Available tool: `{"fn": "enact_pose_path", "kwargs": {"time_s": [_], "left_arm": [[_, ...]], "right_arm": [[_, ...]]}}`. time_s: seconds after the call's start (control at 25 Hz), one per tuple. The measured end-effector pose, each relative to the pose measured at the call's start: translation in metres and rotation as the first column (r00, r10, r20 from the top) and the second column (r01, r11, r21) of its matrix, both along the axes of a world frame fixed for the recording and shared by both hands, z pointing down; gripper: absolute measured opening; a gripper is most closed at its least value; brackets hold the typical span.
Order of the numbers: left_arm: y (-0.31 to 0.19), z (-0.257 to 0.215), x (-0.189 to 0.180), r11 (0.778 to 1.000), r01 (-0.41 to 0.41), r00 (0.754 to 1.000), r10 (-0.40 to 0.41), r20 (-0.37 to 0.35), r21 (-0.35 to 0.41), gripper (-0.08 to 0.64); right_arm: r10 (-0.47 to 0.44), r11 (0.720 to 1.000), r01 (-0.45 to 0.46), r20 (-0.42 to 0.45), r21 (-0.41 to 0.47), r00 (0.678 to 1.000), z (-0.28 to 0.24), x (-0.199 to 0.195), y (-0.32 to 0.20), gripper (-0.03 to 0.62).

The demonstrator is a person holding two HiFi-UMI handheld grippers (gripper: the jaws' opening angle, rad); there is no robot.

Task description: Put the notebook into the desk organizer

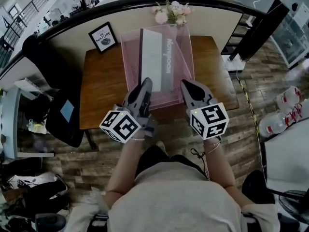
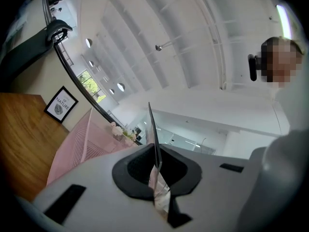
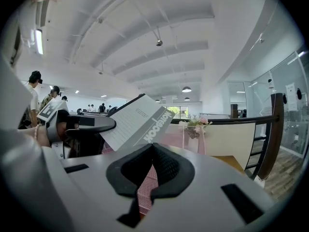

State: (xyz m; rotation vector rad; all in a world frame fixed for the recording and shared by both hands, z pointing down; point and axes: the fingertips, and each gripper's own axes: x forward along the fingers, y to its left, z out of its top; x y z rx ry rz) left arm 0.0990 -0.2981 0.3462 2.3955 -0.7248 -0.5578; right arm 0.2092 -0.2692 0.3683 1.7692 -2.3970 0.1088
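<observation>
A white and grey notebook (image 1: 154, 57) stands on edge inside the pink mesh desk organizer (image 1: 186, 57) on the wooden desk (image 1: 104, 86). My left gripper (image 1: 146, 83) is shut on the notebook's near edge. In the left gripper view the notebook (image 2: 153, 129) shows edge-on, pinched between the pads of the left gripper (image 2: 157, 166), with the organizer (image 2: 82, 139) to the left. My right gripper (image 1: 189, 85) sits at the organizer's near right wall. In the right gripper view pink mesh (image 3: 145, 197) is caught in the narrow gap of the right gripper (image 3: 152, 151), and the notebook (image 3: 135, 122) leans behind it.
A framed "NATURE" picture (image 1: 102, 37) stands at the desk's back left, and a small bunch of flowers (image 1: 171, 11) behind the organizer. A curved partition rises behind the desk. A black chair (image 1: 63, 115) is on the left, and water bottles (image 1: 285, 115) lie on the floor at right.
</observation>
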Motion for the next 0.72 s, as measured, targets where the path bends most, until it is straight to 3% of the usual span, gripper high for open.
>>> {"fn": "enact_pose_path", "kwargs": {"time_s": [0.36, 0.72], "left_arm": [[-0.009, 0.004, -0.010, 1.000, 0.011, 1.000, -0.011, -0.003, -0.007, 0.018], [-0.013, 0.010, -0.012, 0.997, 0.066, 0.998, -0.067, -0.019, -0.043, 0.018]], "right_arm": [[-0.063, 0.998, 0.063, -0.059, -0.008, 0.996, 0.006, -0.017, -0.019, 0.012], [-0.109, 0.994, 0.109, -0.032, -0.010, 0.994, 0.010, -0.019, -0.031, 0.012]]}}
